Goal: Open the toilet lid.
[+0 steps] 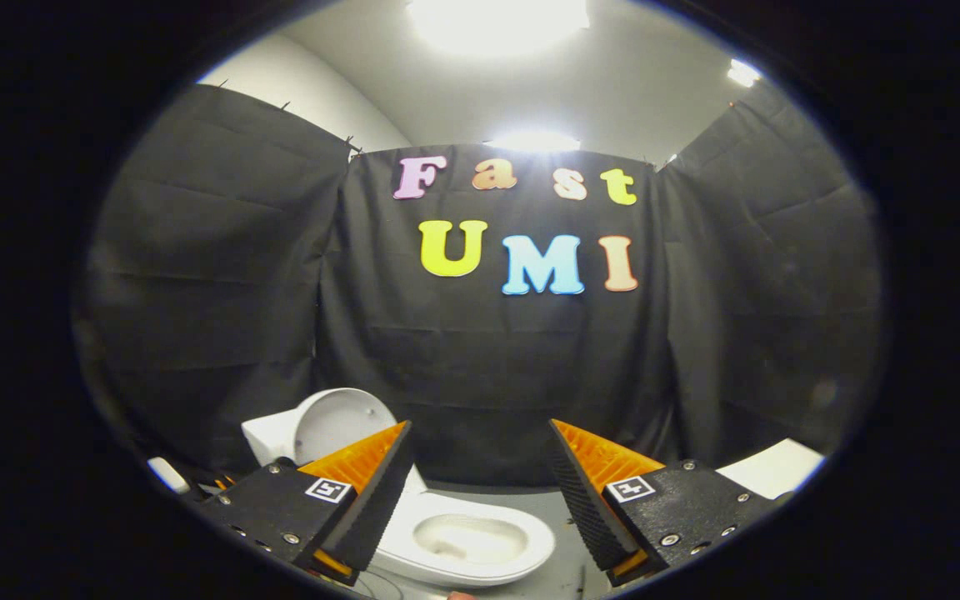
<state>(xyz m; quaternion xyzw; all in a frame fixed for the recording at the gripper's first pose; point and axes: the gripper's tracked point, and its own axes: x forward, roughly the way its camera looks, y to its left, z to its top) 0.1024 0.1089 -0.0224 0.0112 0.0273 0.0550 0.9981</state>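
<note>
The white, rounded plastic toilet lid (338,421) stands raised, roughly upright, leaning back against the white toilet tank (267,435) behind it. Its inner face is turned toward the camera. The lid's lower part is hidden behind the left finger. Below and ahead of it, the white oval toilet seat and bowl (480,542) lie uncovered; the pale basin inside is visible. The bowl sits low between the two fingers, closer to the left one, whose black pad overlaps the bowl's left rim in the view.

The handheld two-finger gripper (480,487) is spread wide, nothing between its jaws. Each of its fingers (363,467) is an orange ribbed wedge with a black textured pad on the inner side, mounted on a black block bearing a small square black-and-white marker. Neither finger touches the lid or the seat; whether the left finger is clear of the bowl rim in depth cannot be told.

The toilet stands on a grey floor (563,550), at the foot of the black cloth booth wall (488,375). A white flat-topped object (776,467) shows beyond the right finger, partly hidden. Bright ceiling lights (497,21) glare above the cloth.
</note>
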